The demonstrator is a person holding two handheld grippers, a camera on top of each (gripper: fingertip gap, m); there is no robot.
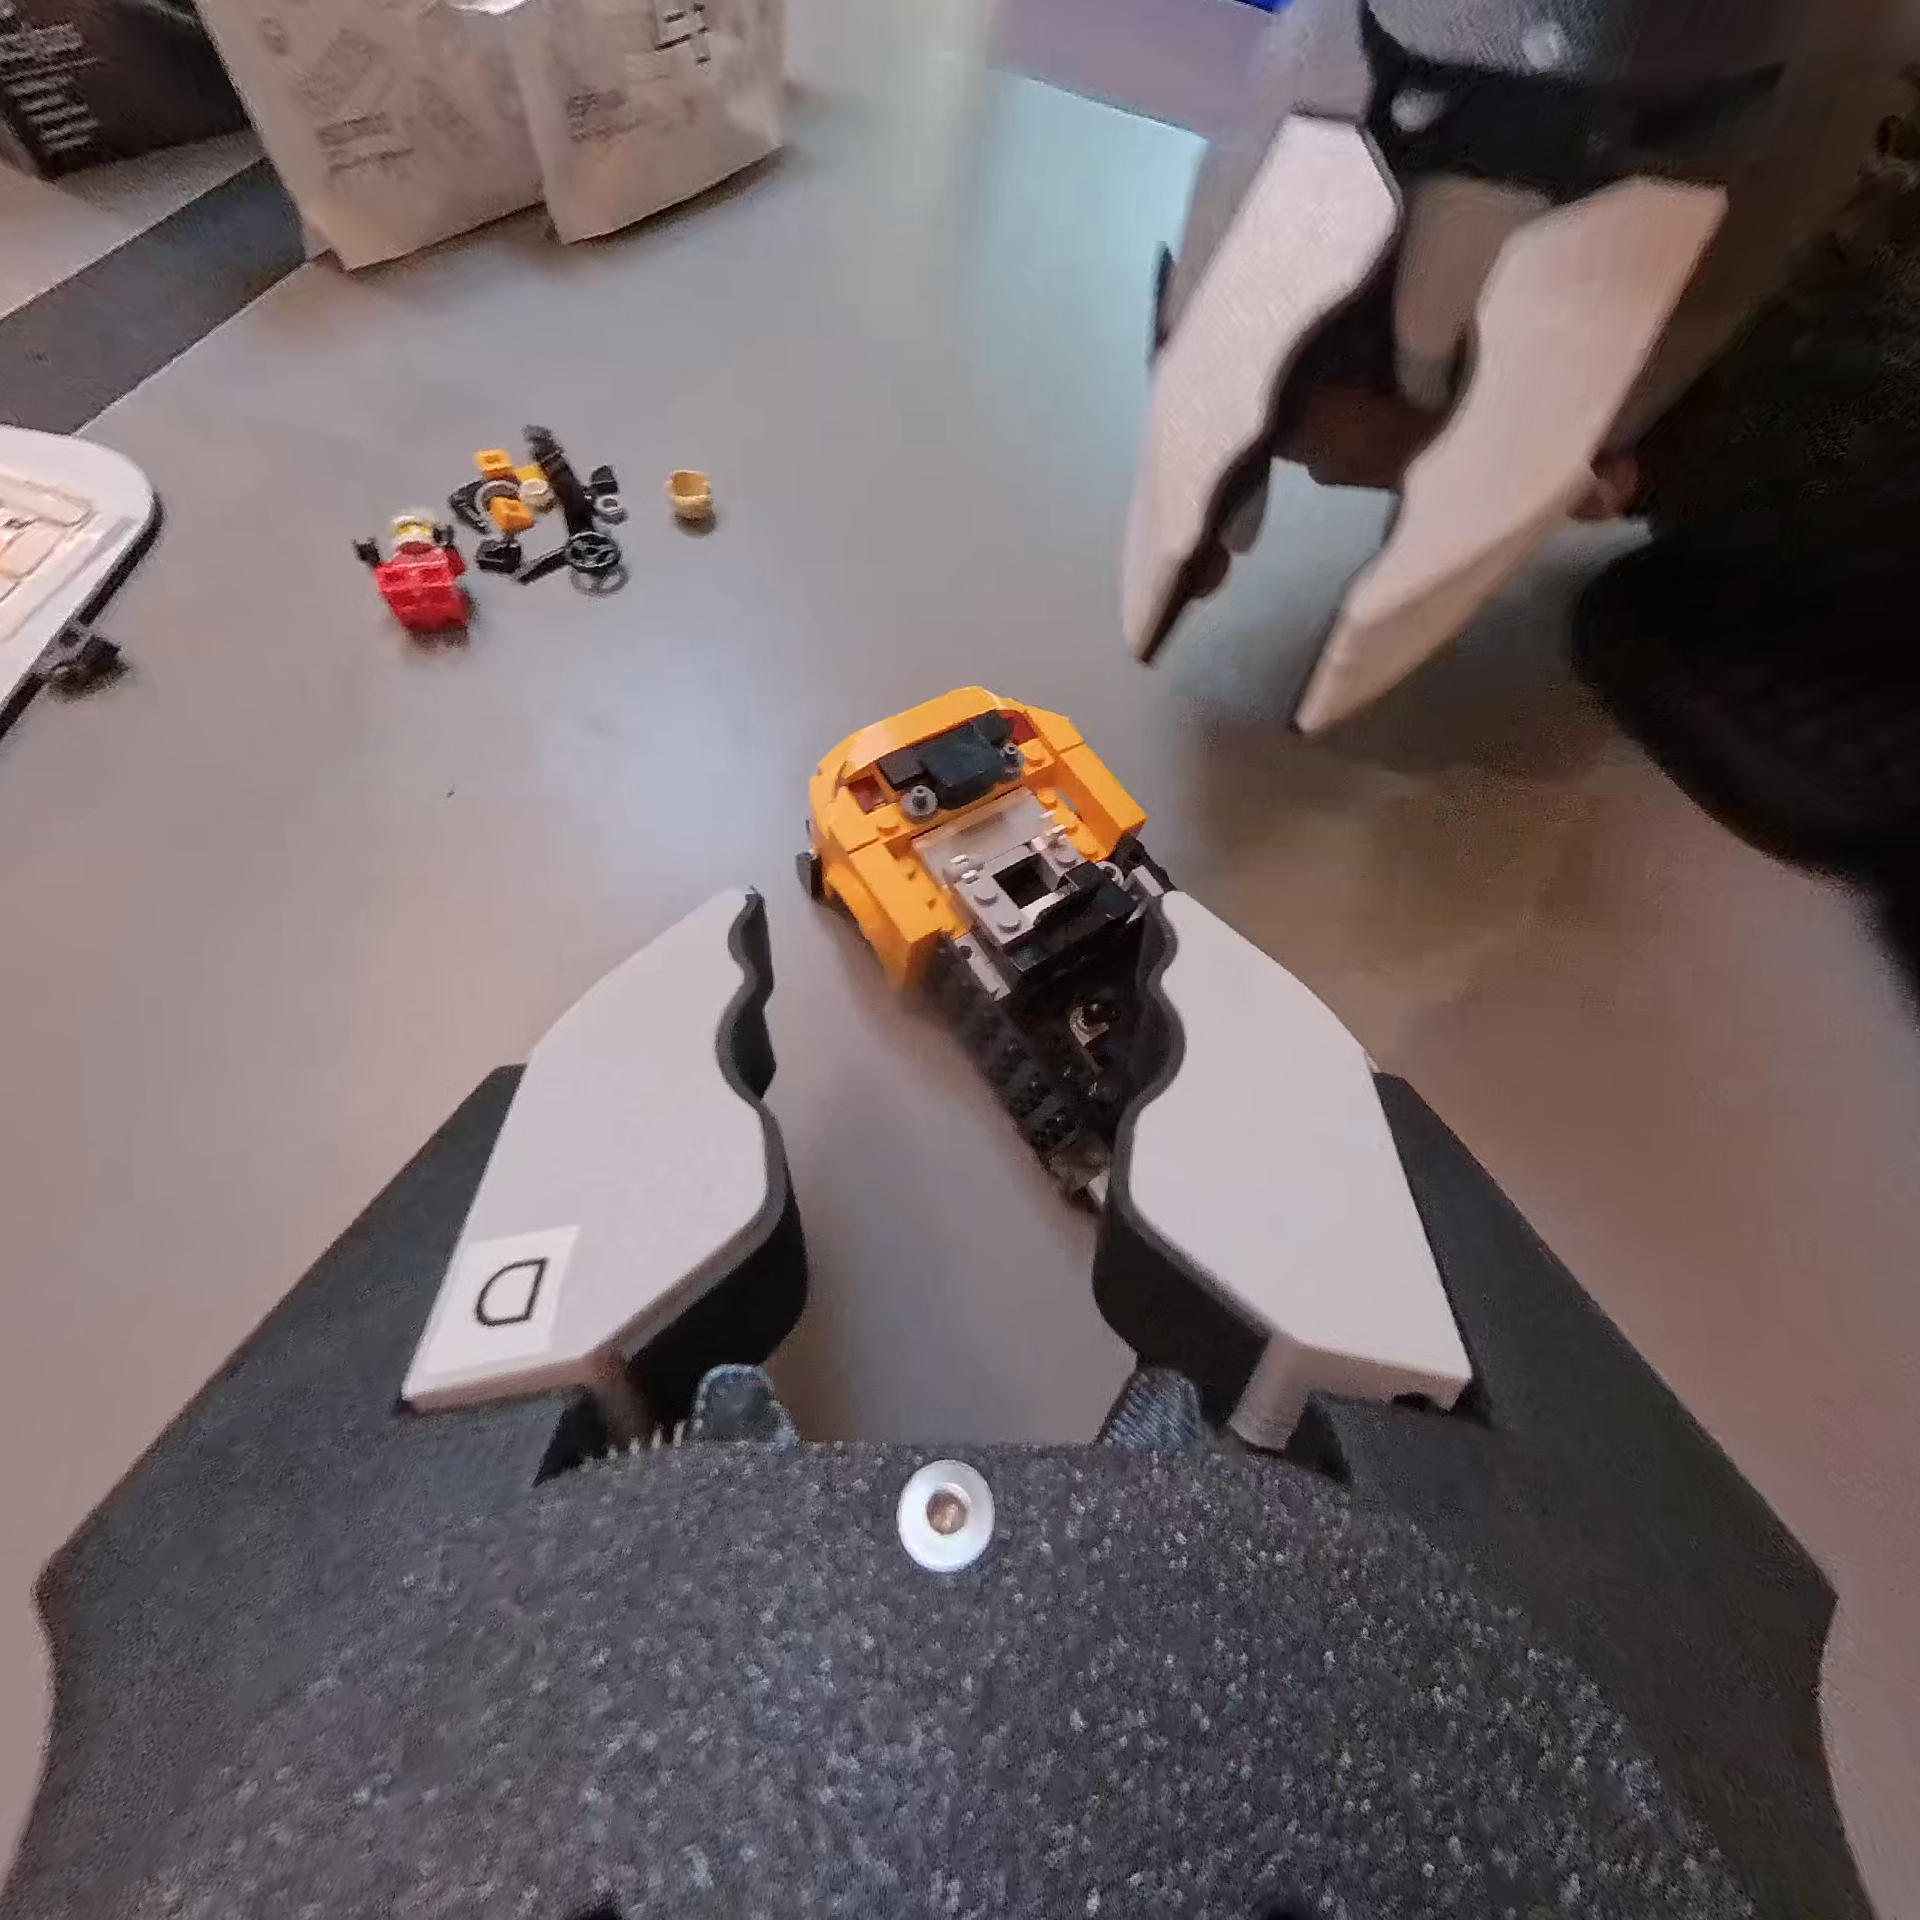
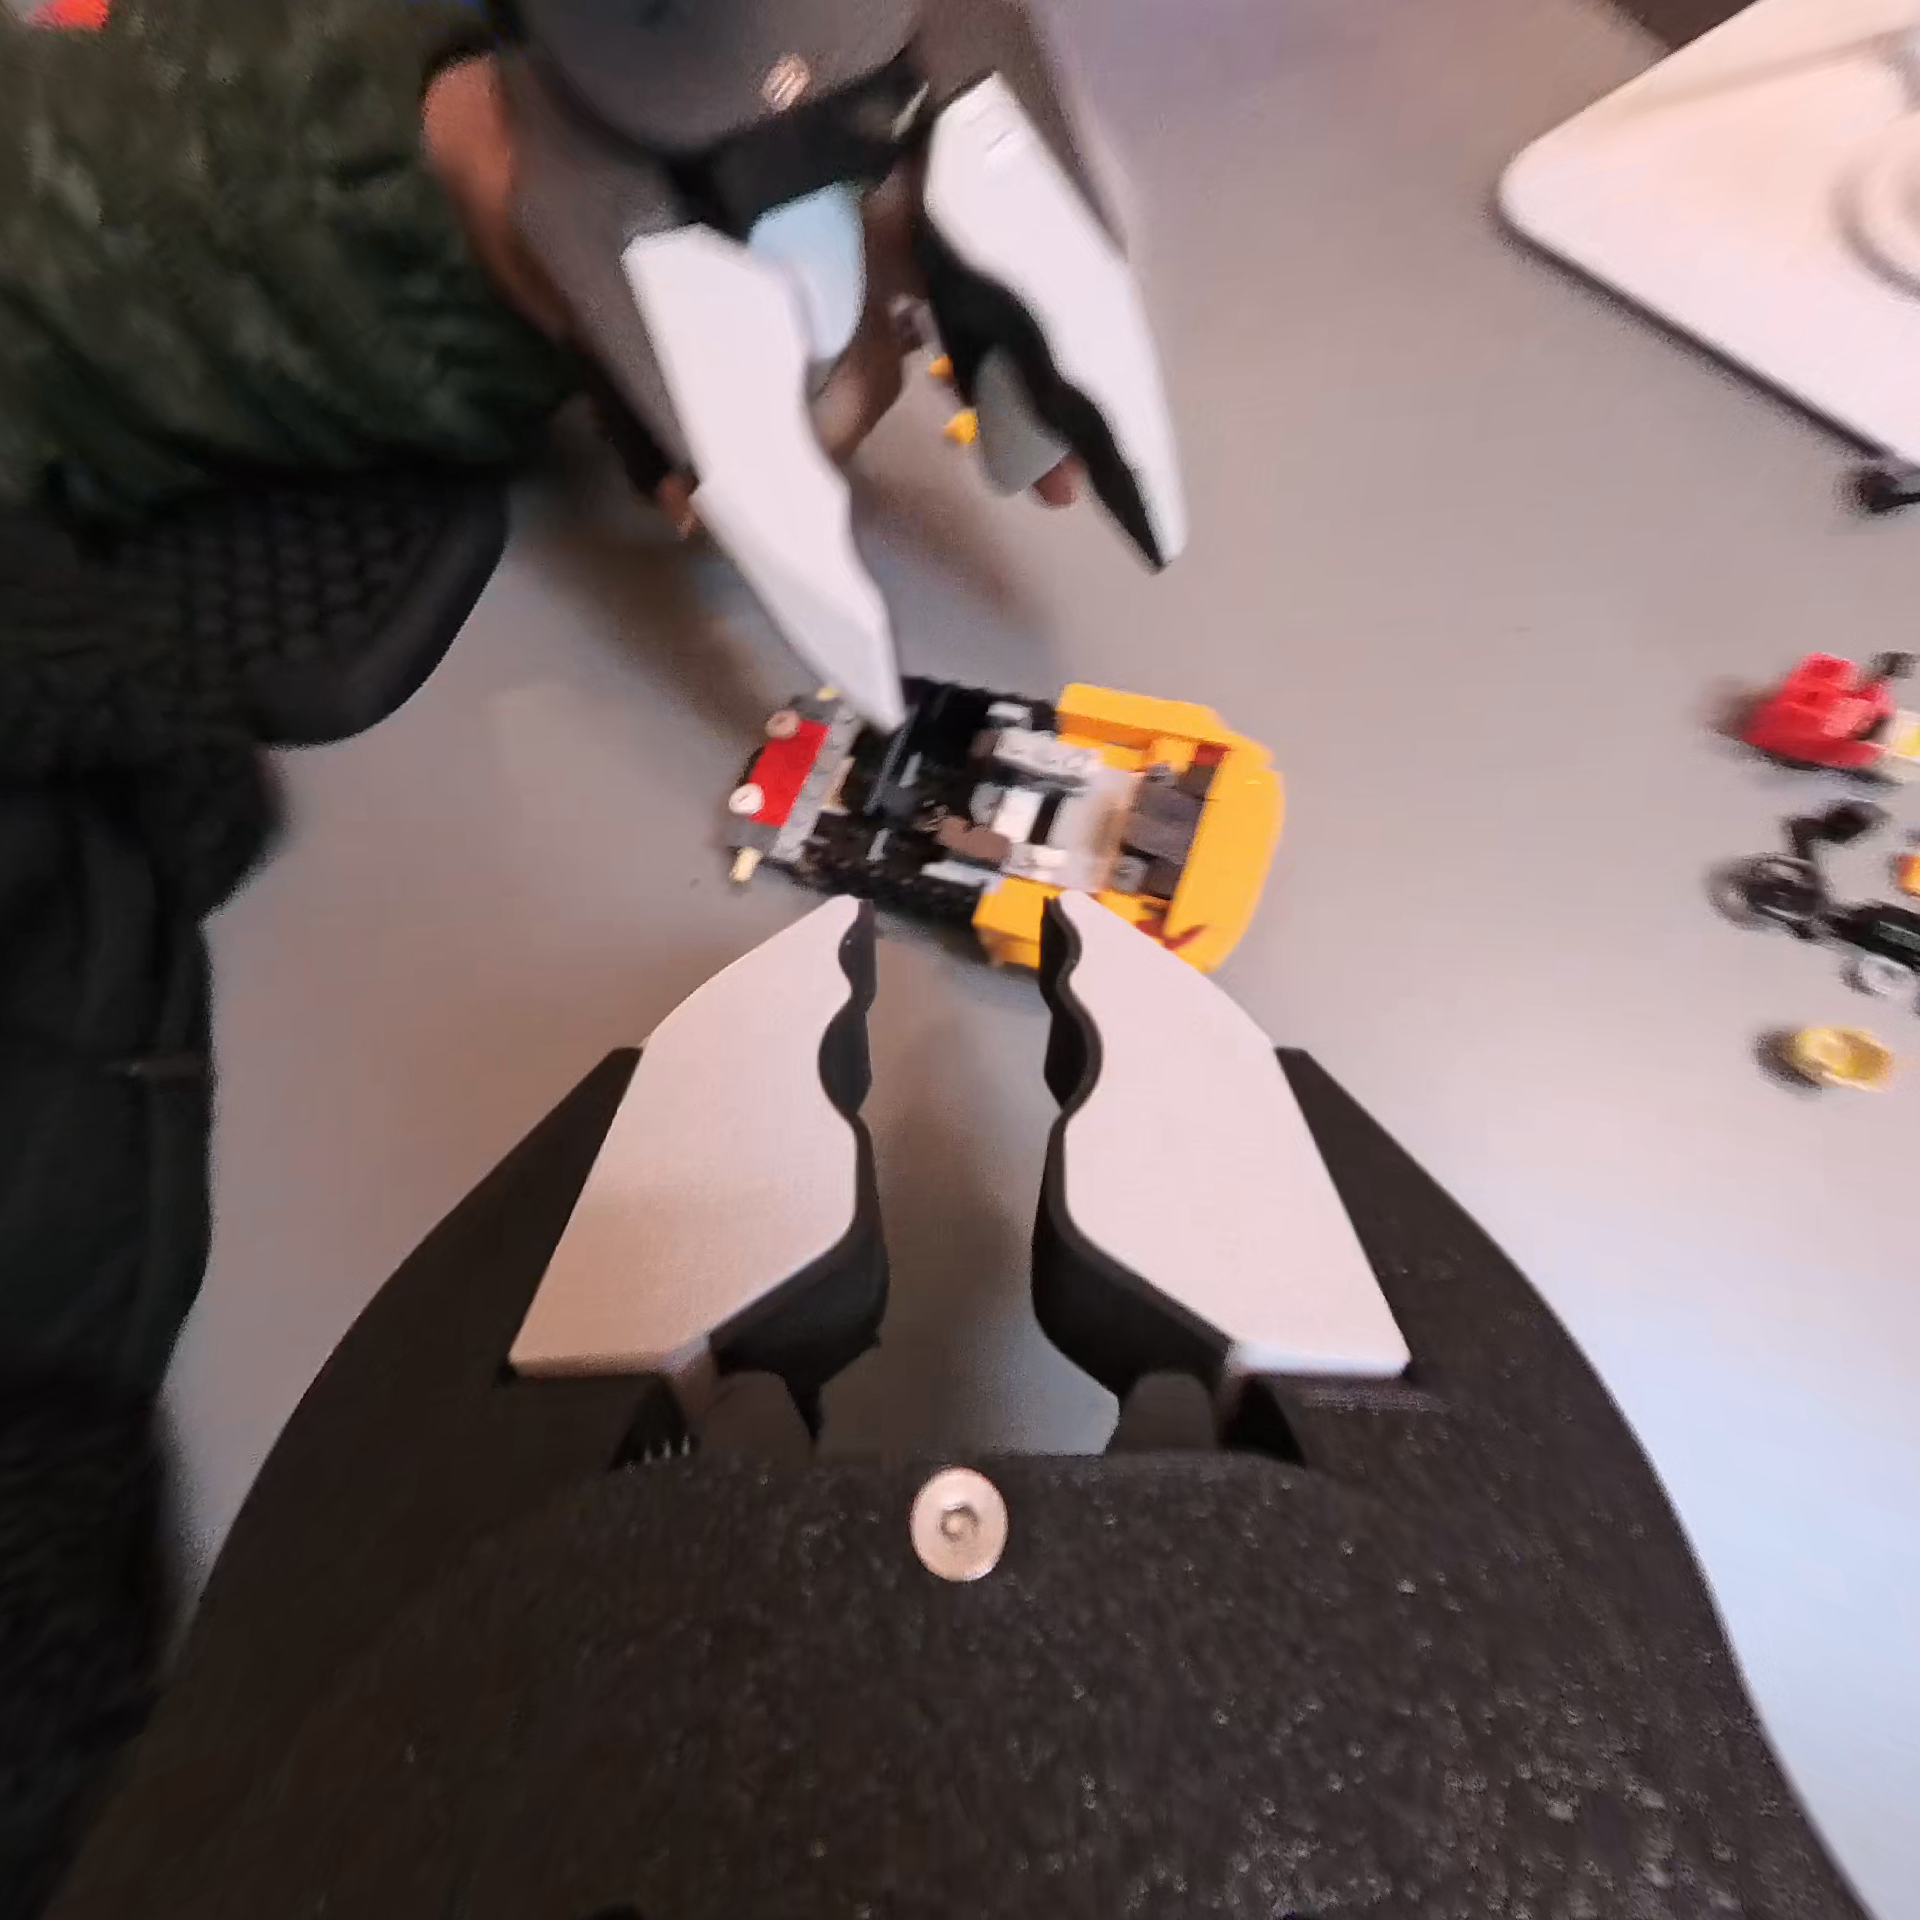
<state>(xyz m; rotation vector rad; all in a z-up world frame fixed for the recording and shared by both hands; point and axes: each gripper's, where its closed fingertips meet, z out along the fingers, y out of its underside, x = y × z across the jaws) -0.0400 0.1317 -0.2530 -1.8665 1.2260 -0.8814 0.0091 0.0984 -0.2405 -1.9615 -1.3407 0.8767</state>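
Observation:
A partly built orange and black toy brick car (image 1: 977,831) lies on the grey table (image 1: 727,364). My left gripper (image 1: 958,904) is open around the car's black chassis end. Its right finger (image 1: 1226,1039) lies against the chassis and its left finger stands apart from it. In the right wrist view the car (image 2: 1039,810) lies crosswise, with a red plate at its left end, and one fingertip of the left gripper (image 2: 1027,642) touches the black chassis there. My right gripper (image 2: 954,912) is open and empty just short of the car's near side. It also shows in the left wrist view (image 1: 1226,691), hovering above and to the right of the car.
Loose small brick parts (image 1: 540,509), a red toy figure (image 1: 421,582) and a tan piece (image 1: 691,497) lie at the far left. White paper bags (image 1: 499,125) stand at the back. A white tray (image 2: 1714,208) lies at the table's side. A person's dark sleeve (image 2: 208,260) is nearby. The tan piece (image 1: 691,497) is about equally far from each gripper, around 15 centimetres.

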